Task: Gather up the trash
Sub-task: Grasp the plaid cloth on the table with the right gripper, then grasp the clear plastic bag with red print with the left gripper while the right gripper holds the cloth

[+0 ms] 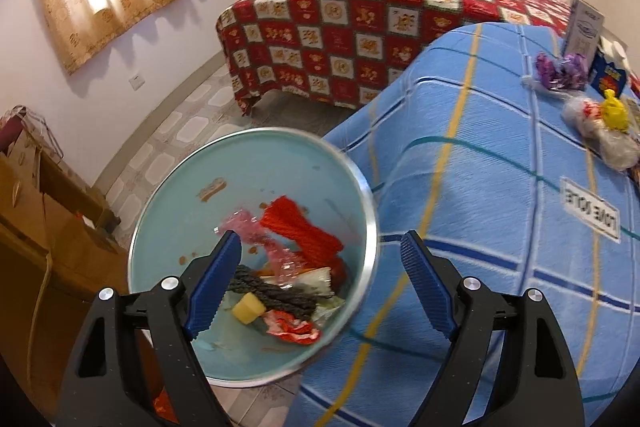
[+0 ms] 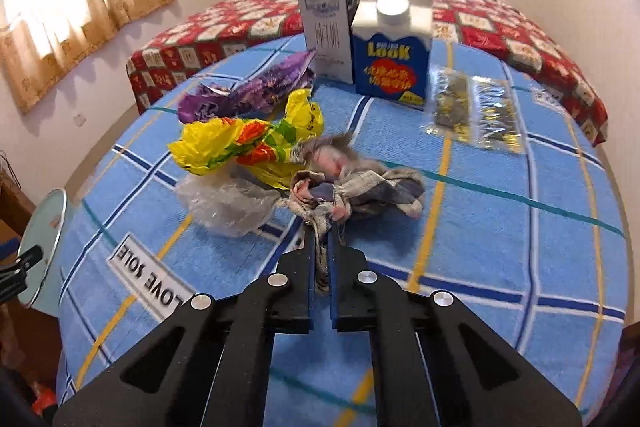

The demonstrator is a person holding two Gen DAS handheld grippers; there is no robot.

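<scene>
**Right claw pinches a rag on the blue cover; left claw hangs spread above the bin**

The right gripper (image 2: 322, 247) reaches forward low over the blue checked cover (image 2: 500, 227), its jaws drawn narrow and clamped on a tail of the crumpled plaid cloth (image 2: 360, 187), whose bulk lies just ahead of the tips. Ahead and to the left of that claw lie a clear plastic bag (image 2: 228, 205), a yellow wrapper (image 2: 244, 143) touching the cloth, and farther on a purple wrapper (image 2: 248, 93). Straight ahead stand a grey carton (image 2: 324, 23) and a blue carton (image 2: 390, 63) side by side; ahead to the right lie two foil packets (image 2: 472, 111).

The left gripper (image 1: 320, 255) tilts downward with its jaws spread wide and nothing between them. Below and just left of its tips sits the pale blue trash bin (image 1: 192, 187), beside the edge of the cover (image 1: 500, 187).

Only the left wrist view looks into the bin: red yarn (image 1: 300, 227), dark cord (image 1: 272, 293), a yellow block (image 1: 249, 309) and pink plastic scraps (image 1: 256, 231). The right wrist view catches only the bin's rim at far left, but shows the carton fronts, which the left view barely glimpses at its right edge.
</scene>
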